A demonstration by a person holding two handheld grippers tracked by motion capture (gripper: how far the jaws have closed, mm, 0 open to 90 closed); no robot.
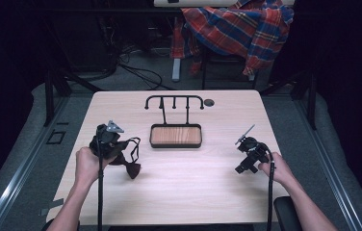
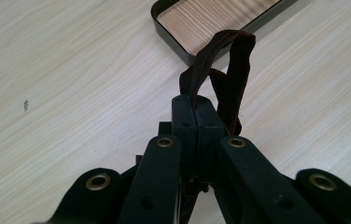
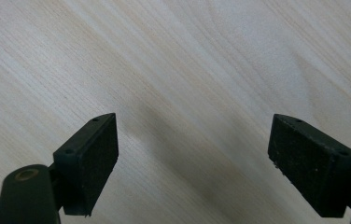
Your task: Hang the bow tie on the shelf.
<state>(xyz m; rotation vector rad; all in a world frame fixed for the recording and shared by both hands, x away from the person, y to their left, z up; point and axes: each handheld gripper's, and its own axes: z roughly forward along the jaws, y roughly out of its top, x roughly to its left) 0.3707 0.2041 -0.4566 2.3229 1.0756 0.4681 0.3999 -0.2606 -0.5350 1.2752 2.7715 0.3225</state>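
I am pinching a dark bow tie's strap in my left gripper, jaws clamped on it, just left of the wooden tray. My right gripper is hovering wide open and empty, well right of the tray. The thin strap could be slipping free if my squeeze relaxes.

The high view is dim and slightly soft, its corners falling to near black, while the pale tabletop is evenly lit from above. Both gripper views are brighter; the near jaws blur at the bottom edge. In the right gripper view, soft diffuse shadows cross the wood.
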